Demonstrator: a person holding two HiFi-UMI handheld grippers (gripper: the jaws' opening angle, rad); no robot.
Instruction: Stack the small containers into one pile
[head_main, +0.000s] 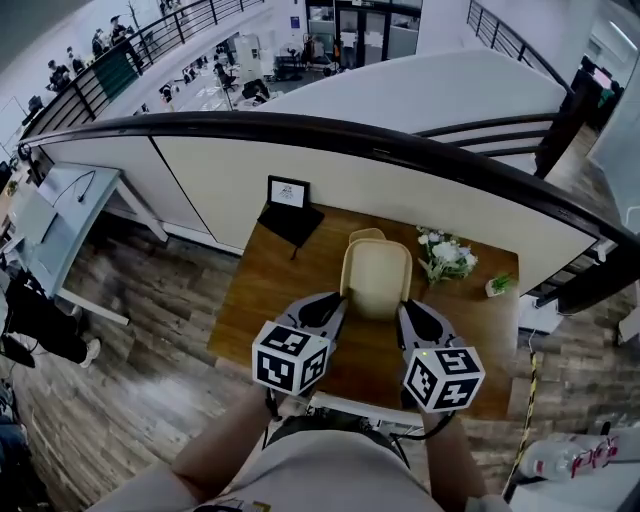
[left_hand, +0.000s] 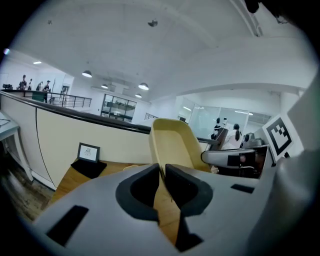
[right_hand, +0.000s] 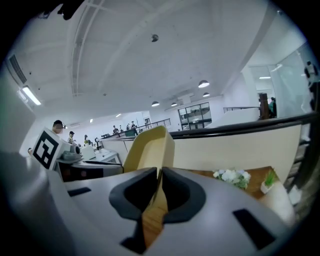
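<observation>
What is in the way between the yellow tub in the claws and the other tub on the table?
Nothing I can see. The left claw and right claw pinch the yellow tub by its rim, above the table. The other tub peeks out just beyond it. The flowers sit right, the picture frame left.

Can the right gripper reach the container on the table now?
Probably not: the right gripper is shut on the raised container, which hangs in front of the second container on the table.
</observation>
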